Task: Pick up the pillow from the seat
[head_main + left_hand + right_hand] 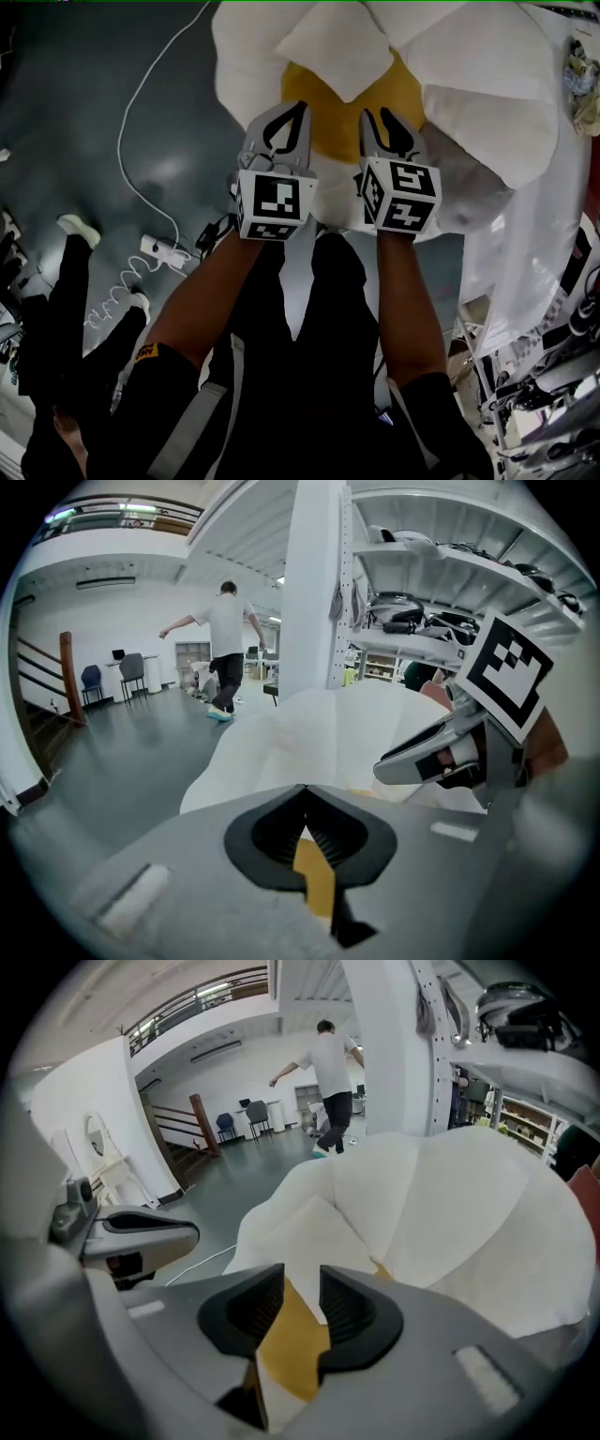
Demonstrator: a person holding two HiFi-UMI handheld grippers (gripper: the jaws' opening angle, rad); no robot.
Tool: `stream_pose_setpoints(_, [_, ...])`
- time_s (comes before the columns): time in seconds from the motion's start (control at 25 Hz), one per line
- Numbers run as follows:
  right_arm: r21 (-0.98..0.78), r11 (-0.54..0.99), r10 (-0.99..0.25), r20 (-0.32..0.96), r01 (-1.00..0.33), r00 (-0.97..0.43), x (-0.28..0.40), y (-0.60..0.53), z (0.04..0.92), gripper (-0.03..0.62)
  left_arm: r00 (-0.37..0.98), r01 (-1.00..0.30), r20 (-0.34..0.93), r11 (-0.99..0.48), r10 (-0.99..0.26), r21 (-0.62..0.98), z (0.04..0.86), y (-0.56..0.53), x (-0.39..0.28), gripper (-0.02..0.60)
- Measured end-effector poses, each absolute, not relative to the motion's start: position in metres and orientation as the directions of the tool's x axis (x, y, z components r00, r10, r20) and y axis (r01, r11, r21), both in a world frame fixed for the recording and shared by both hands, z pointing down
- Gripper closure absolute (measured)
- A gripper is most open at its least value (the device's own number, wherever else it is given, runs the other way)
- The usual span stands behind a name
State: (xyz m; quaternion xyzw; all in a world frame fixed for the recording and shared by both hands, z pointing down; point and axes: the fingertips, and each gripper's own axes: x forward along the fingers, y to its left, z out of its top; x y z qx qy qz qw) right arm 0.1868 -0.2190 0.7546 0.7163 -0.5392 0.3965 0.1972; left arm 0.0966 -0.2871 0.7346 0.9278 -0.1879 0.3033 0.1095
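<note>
Both grippers hang side by side over the near edge of the seat, a flower-shaped cushion with broad white petals around a yellow centre. The pillow is a white square lying on the far half of that yellow centre, one corner pointing back toward the grippers, its edges overlapping the far petals. The left gripper is clenched, its jaw tips meeting with nothing between them; through the gap behind the tips only the yellow shows. The right gripper is released, its jaws apart and bare, aimed at the pillow's near corner without touching it. The two grippers are near each other but apart. To the left of the seat's edge the dark floor lies open, crossed by a white cable that runs to a power strip near the person's legs. On the right the seat's petals come close to a white shelving frame, leaving little room on that side. Far off a person walks across the open hall.
</note>
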Motion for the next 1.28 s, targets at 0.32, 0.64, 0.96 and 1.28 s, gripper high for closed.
stream_pose_setpoints(0.32, [-0.144,-0.34,-0.599,0.795,-0.929,0.096,0.199,-0.233,0.826,0.465,0.743,-0.428,0.601,-0.899,-0.294,0.09,0.792,-0.309,0.115,0.577])
stream_pose_setpoints(0.64, [-0.145,-0.345,-0.58,0.809,-0.927,0.089,0.203,-0.235,0.885,0.434,0.726,-0.433,0.622,-0.897,-0.293,0.084,0.845,-0.317,0.119,0.577])
stream_pose_setpoints(0.96, [-0.142,-0.349,-0.559,0.825,-0.926,0.084,0.208,-0.237,0.925,0.422,0.704,-0.465,0.645,-0.88,-0.298,0.101,0.882,-0.32,0.116,0.577])
stream_pose_setpoints(1.28, [-0.138,-0.328,-0.552,0.831,-0.935,0.071,0.206,-0.243,0.941,0.408,0.708,-0.471,0.638,-0.876,-0.305,0.104,0.891,-0.319,0.118,0.577])
